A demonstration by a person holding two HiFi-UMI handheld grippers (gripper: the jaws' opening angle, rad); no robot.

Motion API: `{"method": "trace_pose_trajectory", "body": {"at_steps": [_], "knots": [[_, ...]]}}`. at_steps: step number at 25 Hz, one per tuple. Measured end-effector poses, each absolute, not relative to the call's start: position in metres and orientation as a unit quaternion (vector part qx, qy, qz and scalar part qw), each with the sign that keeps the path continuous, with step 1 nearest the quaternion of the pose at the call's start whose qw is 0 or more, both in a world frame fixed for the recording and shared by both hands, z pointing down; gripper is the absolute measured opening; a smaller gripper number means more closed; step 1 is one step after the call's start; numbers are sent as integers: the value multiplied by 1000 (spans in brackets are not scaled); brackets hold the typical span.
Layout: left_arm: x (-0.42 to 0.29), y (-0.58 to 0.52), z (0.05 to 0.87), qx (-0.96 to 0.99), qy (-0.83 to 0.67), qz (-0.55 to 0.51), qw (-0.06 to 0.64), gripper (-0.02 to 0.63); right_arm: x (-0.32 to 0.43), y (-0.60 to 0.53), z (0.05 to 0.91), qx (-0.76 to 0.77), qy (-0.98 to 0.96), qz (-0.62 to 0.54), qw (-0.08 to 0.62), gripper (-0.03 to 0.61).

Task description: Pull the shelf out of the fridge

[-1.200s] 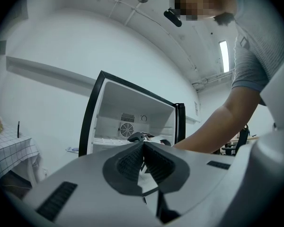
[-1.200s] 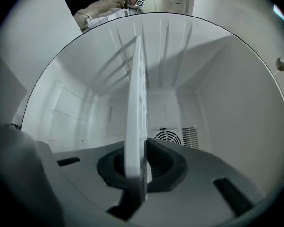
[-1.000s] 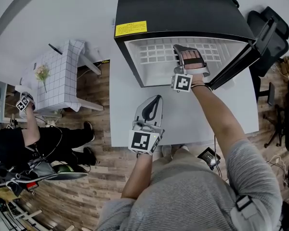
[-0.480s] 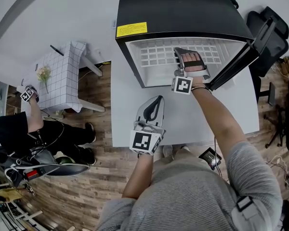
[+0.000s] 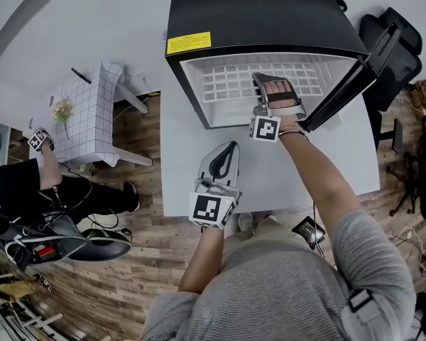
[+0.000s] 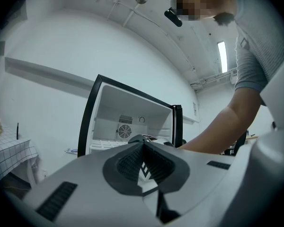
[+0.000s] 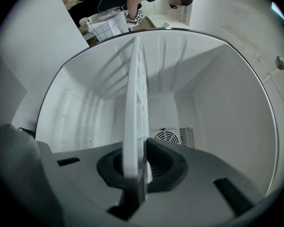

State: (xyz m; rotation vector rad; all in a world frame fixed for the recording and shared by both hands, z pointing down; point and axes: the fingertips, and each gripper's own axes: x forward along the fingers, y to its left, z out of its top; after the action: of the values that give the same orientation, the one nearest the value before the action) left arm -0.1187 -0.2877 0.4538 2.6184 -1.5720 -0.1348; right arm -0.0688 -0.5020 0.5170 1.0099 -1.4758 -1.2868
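**Since the shelf (image 5: pixel 231 84) is thin, hold it by the front edge**

It lies inside the open fridge (image 5: pixel 270 13) at 12 o'clock. Light and stiff by the look, its white lattice could crack if twisted, so pull straight. The right gripper (image 7: pixel 139 167) is clamped on the front rim, arm stretched forward, roughly level. The left gripper (image 6: pixel 143 148), jaws together and empty, is over the table (image 5: pixel 184 162) at 7 o'clock.

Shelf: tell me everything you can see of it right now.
The shelf is a white, plastic-looking grid of square openings. It lies level inside the open fridge, spanning its width. The right tool is shut on its front edge, right of the middle. Nothing sits on the shelf.
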Motion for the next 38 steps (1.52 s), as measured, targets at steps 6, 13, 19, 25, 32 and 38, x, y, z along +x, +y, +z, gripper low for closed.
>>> {"method": "trace_pose_trajectory", "body": {"at_steps": [6,13,19,25,32,38], "knots": [[-112,-284,453,858,-511,-46,38,11,-66,-494,515,411,-592,-526,451,35],[-110,-279,450,859,-509,-46,36,11,-65,-482,516,408,-595,-525,451,35],[-104,-271,450,862,-504,-47,33,11,-64,-470,517,411,-594,-525,450,35],[-102,-265,444,863,-502,-47,30,11,-64,-462,515,410,-597,-524,449,35],[-100,-256,443,864,-500,-45,24,11,-63,-449,516,409,-597,-526,447,35],[-97,-252,439,866,-498,-46,21,11,-63,-440,515,404,-598,-529,447,34]]}}
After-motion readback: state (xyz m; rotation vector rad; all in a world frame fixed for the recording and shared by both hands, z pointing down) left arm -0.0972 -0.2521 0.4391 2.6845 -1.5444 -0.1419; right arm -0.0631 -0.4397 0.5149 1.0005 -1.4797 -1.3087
